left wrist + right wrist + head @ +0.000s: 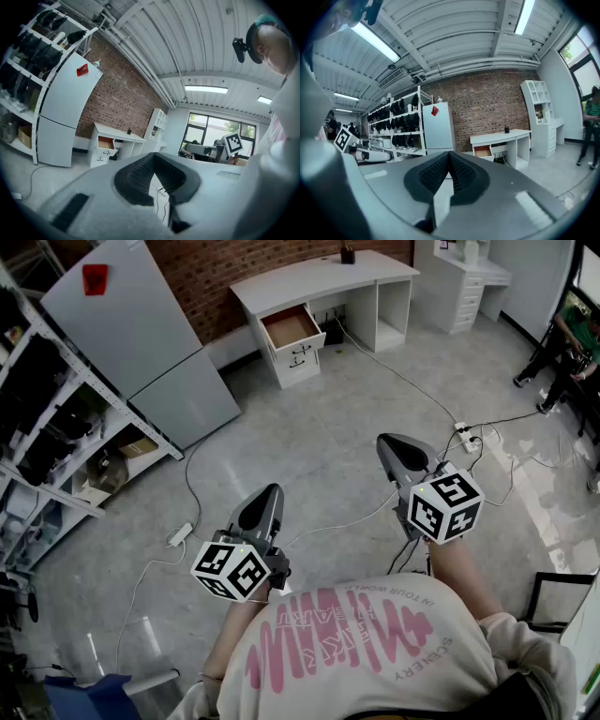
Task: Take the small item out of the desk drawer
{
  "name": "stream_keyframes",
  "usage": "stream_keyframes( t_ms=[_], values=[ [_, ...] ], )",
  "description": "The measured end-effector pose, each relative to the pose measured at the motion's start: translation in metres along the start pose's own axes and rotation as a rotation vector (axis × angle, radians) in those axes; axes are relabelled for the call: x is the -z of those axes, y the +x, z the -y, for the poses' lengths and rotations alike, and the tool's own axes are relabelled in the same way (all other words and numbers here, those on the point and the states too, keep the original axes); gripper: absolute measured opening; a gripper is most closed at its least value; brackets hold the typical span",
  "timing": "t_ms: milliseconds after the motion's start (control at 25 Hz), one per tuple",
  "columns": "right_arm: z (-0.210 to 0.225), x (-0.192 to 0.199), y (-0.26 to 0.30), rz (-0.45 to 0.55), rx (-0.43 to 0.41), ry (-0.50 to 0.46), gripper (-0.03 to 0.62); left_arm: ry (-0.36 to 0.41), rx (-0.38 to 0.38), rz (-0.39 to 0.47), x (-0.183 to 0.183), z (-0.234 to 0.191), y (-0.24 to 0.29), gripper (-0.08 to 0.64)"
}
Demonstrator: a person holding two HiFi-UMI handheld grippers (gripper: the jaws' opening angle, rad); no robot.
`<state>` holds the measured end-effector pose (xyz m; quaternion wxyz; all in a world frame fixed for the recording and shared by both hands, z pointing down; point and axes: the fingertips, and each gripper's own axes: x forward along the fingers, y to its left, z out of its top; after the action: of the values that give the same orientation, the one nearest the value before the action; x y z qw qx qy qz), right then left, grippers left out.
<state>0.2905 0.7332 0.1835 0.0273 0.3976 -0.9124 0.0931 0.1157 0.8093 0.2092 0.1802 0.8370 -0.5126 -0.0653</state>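
The left gripper (pixel 266 495) and the right gripper (pixel 395 446) both have their fingers closed on nothing, held over the floor, well apart from the open desk drawer (pixel 290 329).

The person had on a pale cream short-sleeved T-shirt (pixel 375 652) with a big pink squiggle print and pink lettering across it. The two hand tools looked like twins. The left claw (pixel 270 495) and the right claw (pixel 392 444) both had smooth, rounded grey plastic shells narrowing to a nose. Black ribbed pads (pixel 436 173) lined the inside of the jaws in a V shape. Behind each shell sat a white cube covered in black square markers, the left cube (pixel 232 570) and the right cube (pixel 444 505). Each one had a tiny greenish light near its top corner.
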Motion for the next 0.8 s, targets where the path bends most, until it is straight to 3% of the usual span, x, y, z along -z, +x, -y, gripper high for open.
stream_keyframes(
  t_ms=[480, 680, 800],
  values=[
    [0.005, 0.029, -0.007, -0.041, -0.004, 0.048, 0.012, -0.024, -0.044, -0.027, 0.026, -0.006, -0.012, 0.002],
    [0.033, 0.047, 0.002, -0.050, 0.024, 0.233, 0.012, -0.022, -0.051, -0.039, 0.030, -0.018, 0.003, 0.002],
    [0.045, 0.055, 0.018, -0.079, 0.047, 0.276, 0.012, -0.043, -0.054, -0.032, 0.028, -0.038, 0.014, 0.003]
  ],
)
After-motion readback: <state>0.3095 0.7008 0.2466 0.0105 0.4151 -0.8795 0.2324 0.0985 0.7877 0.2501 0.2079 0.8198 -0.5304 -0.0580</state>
